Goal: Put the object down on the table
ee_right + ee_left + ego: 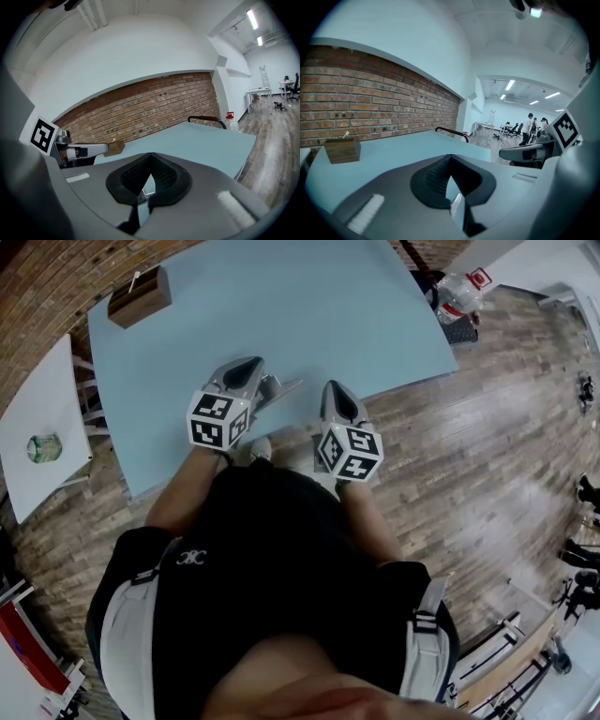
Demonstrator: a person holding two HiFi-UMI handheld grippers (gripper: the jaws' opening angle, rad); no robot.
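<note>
Dark shirt (272, 559), blue table (281, 315), brick wall (370, 103), wood floor (469, 456)

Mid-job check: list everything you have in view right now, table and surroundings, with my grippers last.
table: one, light blue, in front of the person
wooden box: one, brown, on the table's far left corner
side table: one, white, left of the blue table
round thing: one, greenish, on the side table; too small to identify
bottle: one, clear with red cap, beside the table's far right corner
people: a few, distant, down the room
left gripper: grey, shut, empty, near table edge
right gripper: grey, shut, empty, near table edge
</note>
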